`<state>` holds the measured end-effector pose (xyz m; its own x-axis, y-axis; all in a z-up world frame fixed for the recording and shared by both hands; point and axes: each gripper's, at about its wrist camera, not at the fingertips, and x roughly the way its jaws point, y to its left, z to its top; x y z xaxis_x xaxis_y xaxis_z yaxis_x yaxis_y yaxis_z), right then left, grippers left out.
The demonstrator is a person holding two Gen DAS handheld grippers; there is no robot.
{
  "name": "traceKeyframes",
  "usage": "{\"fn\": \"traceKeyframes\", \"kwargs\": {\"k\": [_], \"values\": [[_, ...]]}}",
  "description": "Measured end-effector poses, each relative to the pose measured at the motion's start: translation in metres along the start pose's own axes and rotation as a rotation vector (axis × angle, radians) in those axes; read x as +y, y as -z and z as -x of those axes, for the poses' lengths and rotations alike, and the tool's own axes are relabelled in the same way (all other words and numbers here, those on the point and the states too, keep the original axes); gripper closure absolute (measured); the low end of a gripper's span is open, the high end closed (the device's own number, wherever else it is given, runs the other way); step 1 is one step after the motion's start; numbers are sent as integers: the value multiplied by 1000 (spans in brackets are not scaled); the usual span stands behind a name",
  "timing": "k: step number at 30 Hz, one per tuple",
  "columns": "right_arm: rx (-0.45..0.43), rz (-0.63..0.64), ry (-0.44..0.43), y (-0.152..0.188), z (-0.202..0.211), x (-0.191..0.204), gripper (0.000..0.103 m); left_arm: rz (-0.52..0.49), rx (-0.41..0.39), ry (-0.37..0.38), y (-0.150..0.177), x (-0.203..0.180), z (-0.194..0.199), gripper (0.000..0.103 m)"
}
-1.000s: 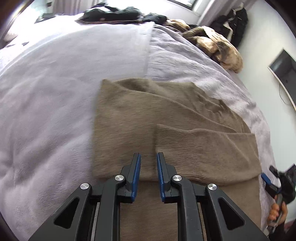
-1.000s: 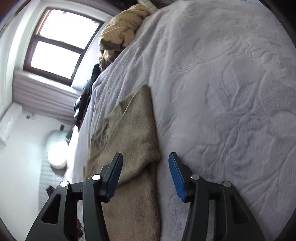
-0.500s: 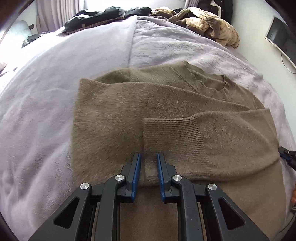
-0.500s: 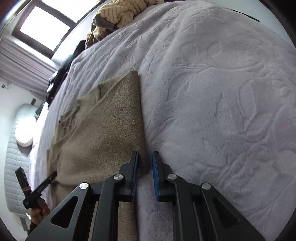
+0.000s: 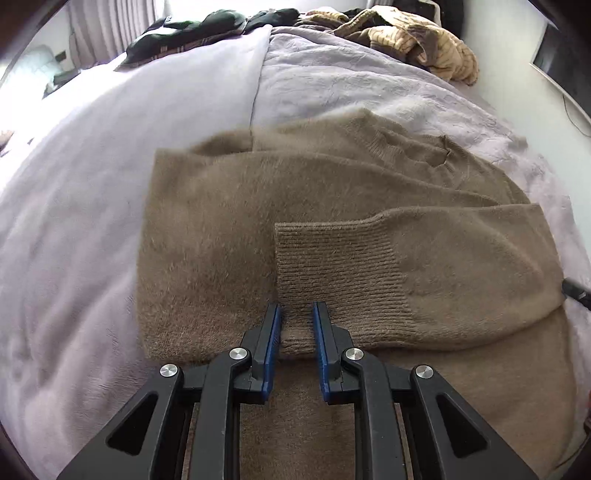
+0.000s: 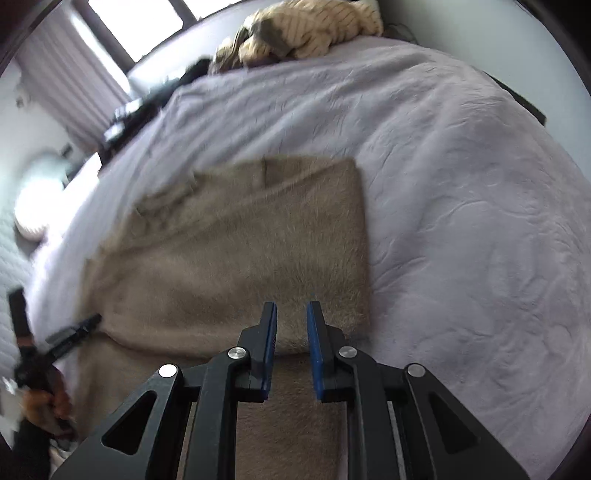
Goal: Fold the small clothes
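Brown and fuzzy, the sweater (image 5: 229, 229) lies flat on the lilac bed (image 5: 74, 206), partly folded. In the left wrist view its long axis runs from 9 to 3 o'clock, and the neck opening (image 5: 445, 157) sits toward 1 o'clock. One sleeve is folded across the body, and its ribbed cuff (image 5: 332, 273) points to 9 o'clock. The left gripper (image 5: 297, 314) points down at the near folded edge; its fingers are close together and clamped on a fold of the knit just below the cuff.

In the right wrist view, which is blurred, the sweater fills the middle, and its straight side edge runs from 12 to 6 o'clock. The right gripper (image 6: 291, 314) has just closed its jaws; they now stand a little apart with the near folded edge of the sweater pinched between them. At 8 o'clock a hand (image 6: 44, 402) holds the other gripper.

A striped beige blanket (image 5: 417, 40) and dark clothes (image 5: 184, 35) lie at the far end of the bed.
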<state>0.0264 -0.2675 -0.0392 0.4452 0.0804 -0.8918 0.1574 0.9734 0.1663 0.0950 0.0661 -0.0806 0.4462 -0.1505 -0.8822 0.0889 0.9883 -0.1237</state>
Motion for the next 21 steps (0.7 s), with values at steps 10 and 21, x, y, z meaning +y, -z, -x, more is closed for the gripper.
{"fn": "traceKeyframes", "kwargs": {"k": [10, 21], "values": [[-26, -29, -45, 16, 11, -17, 85, -1, -25, -13, 7, 2, 8, 83], [-25, -102, -71, 30, 29, -19, 84, 16, -22, -24, 8, -1, 14, 83]]}}
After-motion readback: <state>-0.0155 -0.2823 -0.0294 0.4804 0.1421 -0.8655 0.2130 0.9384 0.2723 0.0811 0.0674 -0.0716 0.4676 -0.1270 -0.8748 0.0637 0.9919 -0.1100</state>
